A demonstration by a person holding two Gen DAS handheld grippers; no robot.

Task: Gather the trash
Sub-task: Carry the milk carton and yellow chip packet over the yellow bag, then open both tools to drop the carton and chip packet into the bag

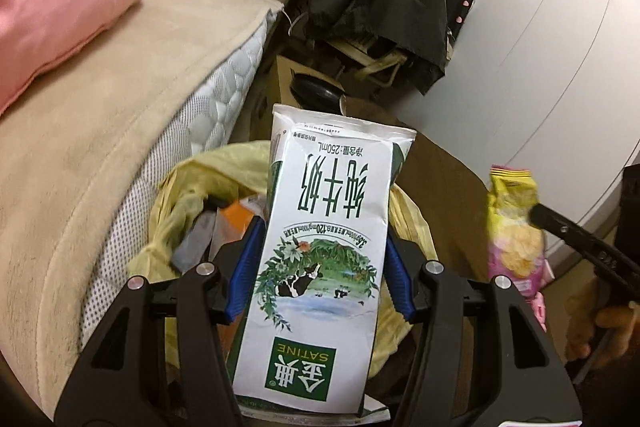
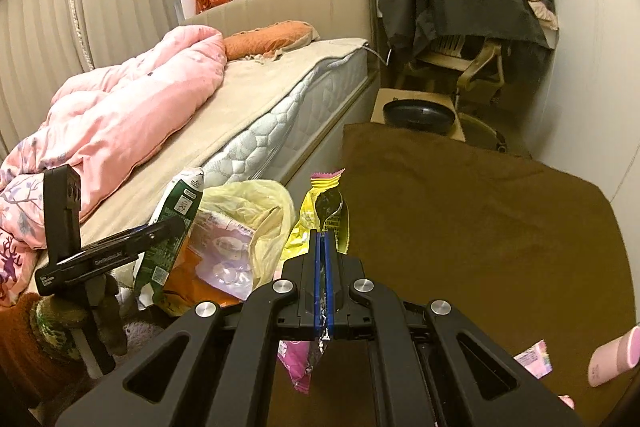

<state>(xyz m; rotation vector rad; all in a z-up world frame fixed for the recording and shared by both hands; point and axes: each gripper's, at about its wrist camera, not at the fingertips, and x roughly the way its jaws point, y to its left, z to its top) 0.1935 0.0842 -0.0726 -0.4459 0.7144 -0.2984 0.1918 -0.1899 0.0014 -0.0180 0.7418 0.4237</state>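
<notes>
Left gripper (image 1: 320, 267): clamps the milk carton (image 1: 320, 247) by its flat sides over the yellow bag (image 1: 188, 203); light, crushable.
Right gripper (image 2: 323, 247): pinched shut on the snack wrapper (image 2: 326, 211); thin, slippery foil, beside that bag.

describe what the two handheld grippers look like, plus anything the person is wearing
Both the left gripper and the right gripper are matte black plastic, with angular linkage arms that have triangular cutouts and round silver pivot pins. Their fingers carry blue pads. Seen from the right wrist camera, the left one has small white lettering on its side. The person wears a brown sleeve with a green patterned cuff.
</notes>
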